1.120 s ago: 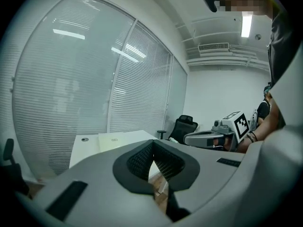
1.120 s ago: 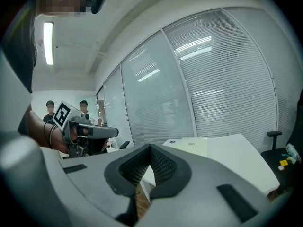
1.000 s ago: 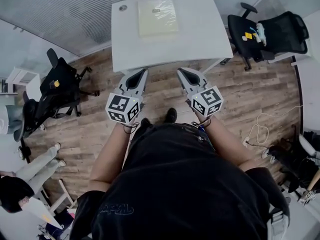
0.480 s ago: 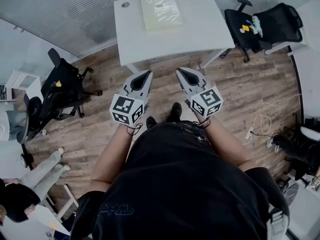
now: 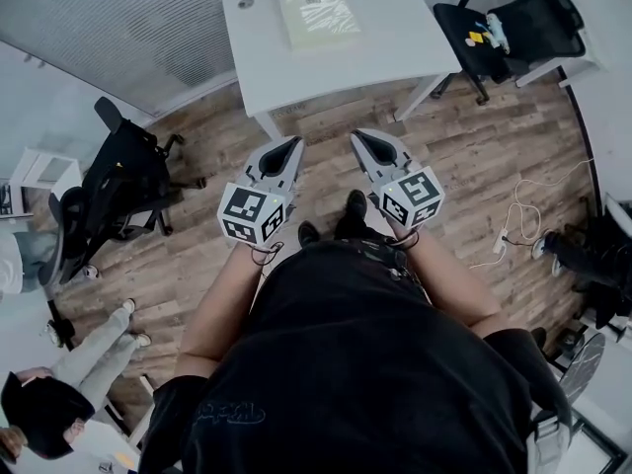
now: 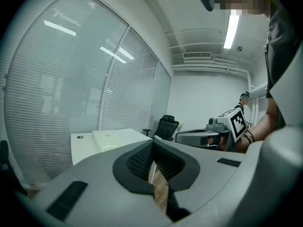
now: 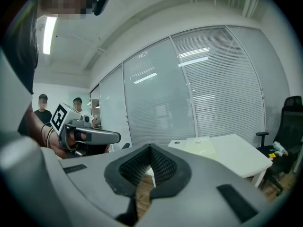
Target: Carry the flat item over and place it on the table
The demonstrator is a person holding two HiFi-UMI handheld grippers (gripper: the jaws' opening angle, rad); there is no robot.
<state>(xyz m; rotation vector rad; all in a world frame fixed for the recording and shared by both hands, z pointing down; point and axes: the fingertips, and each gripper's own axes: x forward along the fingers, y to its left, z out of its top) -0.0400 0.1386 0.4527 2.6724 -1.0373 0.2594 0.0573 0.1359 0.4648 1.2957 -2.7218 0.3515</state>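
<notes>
The flat item (image 5: pixel 316 13), a pale yellow slab in clear wrap, lies on the white table (image 5: pixel 395 42) at the top of the head view. It also shows in the left gripper view (image 6: pixel 111 137) and the right gripper view (image 7: pixel 199 145). My left gripper (image 5: pixel 293 143) and right gripper (image 5: pixel 356 135) hang side by side over the wooden floor, short of the table's near edge. Both are shut with nothing between the pads. In their own views the left gripper (image 6: pixel 152 142) and right gripper (image 7: pixel 150 147) point toward the table (image 6: pixel 85 148).
A black office chair (image 5: pixel 118 181) stands at the left. Another black chair (image 5: pixel 518 23) with small items on its seat is right of the table. Cables (image 5: pixel 518 237) lie on the floor at the right. A person (image 5: pixel 44 403) stands at the lower left. Blinds line the glass walls.
The table with the flat item has drifted toward the top edge of the head view, and the right chair with it. Both grippers stay shut and side by side.
</notes>
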